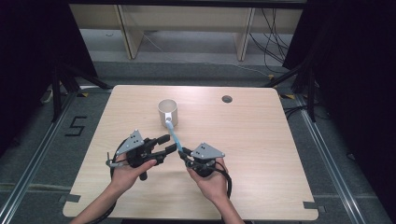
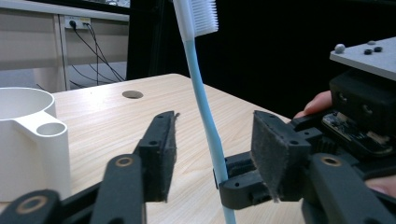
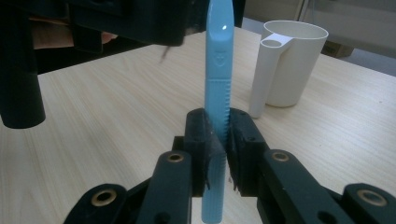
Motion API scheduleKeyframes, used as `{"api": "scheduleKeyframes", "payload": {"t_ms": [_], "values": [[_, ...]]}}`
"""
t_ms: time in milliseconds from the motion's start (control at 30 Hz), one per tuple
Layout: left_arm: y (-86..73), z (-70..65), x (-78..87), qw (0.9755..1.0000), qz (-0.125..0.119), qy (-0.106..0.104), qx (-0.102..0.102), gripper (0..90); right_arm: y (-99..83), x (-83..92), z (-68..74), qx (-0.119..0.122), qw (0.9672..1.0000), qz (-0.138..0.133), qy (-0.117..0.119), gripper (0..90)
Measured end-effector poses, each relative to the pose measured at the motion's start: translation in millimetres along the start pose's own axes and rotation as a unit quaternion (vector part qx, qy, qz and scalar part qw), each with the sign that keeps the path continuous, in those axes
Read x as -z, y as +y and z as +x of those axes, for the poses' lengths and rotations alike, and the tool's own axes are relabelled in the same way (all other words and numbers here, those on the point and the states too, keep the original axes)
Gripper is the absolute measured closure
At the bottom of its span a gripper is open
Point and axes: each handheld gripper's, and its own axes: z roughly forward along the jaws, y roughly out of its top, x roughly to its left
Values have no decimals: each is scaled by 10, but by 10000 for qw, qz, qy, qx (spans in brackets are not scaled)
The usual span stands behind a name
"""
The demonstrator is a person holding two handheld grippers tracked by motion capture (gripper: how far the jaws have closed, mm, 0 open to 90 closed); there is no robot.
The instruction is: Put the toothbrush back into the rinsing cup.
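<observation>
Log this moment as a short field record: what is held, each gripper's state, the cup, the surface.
held item: blue toothbrush, white bristle head up
right gripper: shut on the toothbrush handle
left gripper: jaws either side of the toothbrush shaft, pads not pressing it
cup: white, upright, with a side tube holder, apart from both grippers
surface: light wooden table with a round cable hole

Light-blue toothbrush (image 1: 174, 136), white cup (image 1: 168, 111), black tongs (image 3: 218, 135)
</observation>
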Motion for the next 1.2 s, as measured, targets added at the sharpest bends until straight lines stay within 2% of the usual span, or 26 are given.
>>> {"api": "scheduleKeyframes", "payload": {"t_ms": [33,67,100,167,233,267,367,700,867,900,1033,1067,1100,1200], "values": [[1,-2,-15,10000,-14,-17,30,523,0,-8,5,-17,10000,-18,6,793],[3,-2,-29,10000,-19,-38,32,533,2,-13,-1,74,9999,-82,-61,793],[4,-5,-42,10000,-31,-48,46,544,3,-15,-2,90,9999,-55,-19,793],[6,-7,-67,10000,-52,-54,56,569,5,-11,15,4,10000,36,2,793],[6,-11,-90,9999,-48,-67,58,592,7,-23,22,-2,10000,-12,-22,793],[7,-12,-98,10000,-35,-63,34,603,10,-29,15,78,9999,-61,-49,793],[11,-20,-118,10000,-42,-64,4,644,13,-42,29,69,9998,-124,-102,793],[15,4,-119,9999,-53,-2,-112,794,24,-61,45,12,9999,-72,-138,792],[24,-8,-123,9998,-61,-79,-147,821,32,-88,61,-17,9998,-92,-181,792],[29,-17,-119,9998,-38,-74,-152,825,34,-107,66,-45,9998,-132,-118,791],[40,-28,-117,9996,-17,-73,-281,833,51,-117,73,-77,9998,-115,-136,788],[38,-27,-119,9995,-39,-70,-322,836,59,-106,63,11,9998,-54,-191,785],[37,-27,-118,9994,-57,-47,-346,837,62,-112,70,-79,9999,-25,-127,778],[45,-20,-118,9991,-93,-27,-403,839,63,-122,72,-103,9999,-68,-66,754]]}}
